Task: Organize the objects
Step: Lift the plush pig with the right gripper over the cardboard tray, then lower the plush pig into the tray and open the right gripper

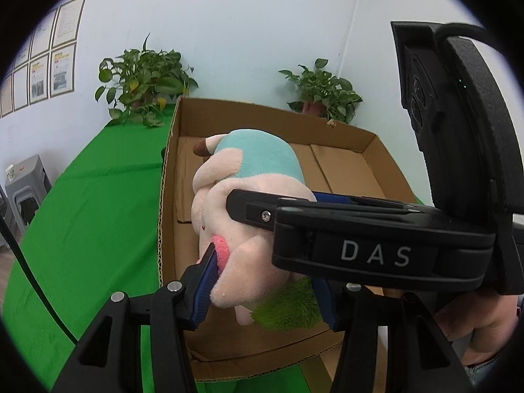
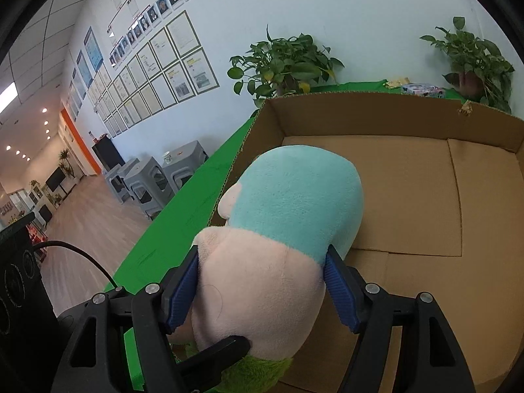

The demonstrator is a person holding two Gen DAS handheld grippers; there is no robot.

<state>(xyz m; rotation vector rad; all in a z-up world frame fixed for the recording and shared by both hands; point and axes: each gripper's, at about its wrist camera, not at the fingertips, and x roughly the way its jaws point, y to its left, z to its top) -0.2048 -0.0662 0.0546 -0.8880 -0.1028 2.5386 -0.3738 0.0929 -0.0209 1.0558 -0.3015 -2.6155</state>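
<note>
A table under a green cloth runs along a white wall. On it stands a large open cardboard box with low walls and a bare flap floor. Two leafy potted plants sit at the table's far edge against the wall, one behind the box's far left corner, the other behind its far right corner. Grey plastic stools stand on the floor past the table's left edge.

A plush toy, pale pink with a light blue back and a green fuzzy end, hangs over the box's near left part, above the floor; whether it touches the cardboard cannot be told.

The left gripper clamps the toy's pink lower part, its blue ribbed pads pressed into the plush. The right gripper holds the toy's pink body between its blue pads, the jaws fairly wide around it. A hand grips the right gripper's handle.
</note>
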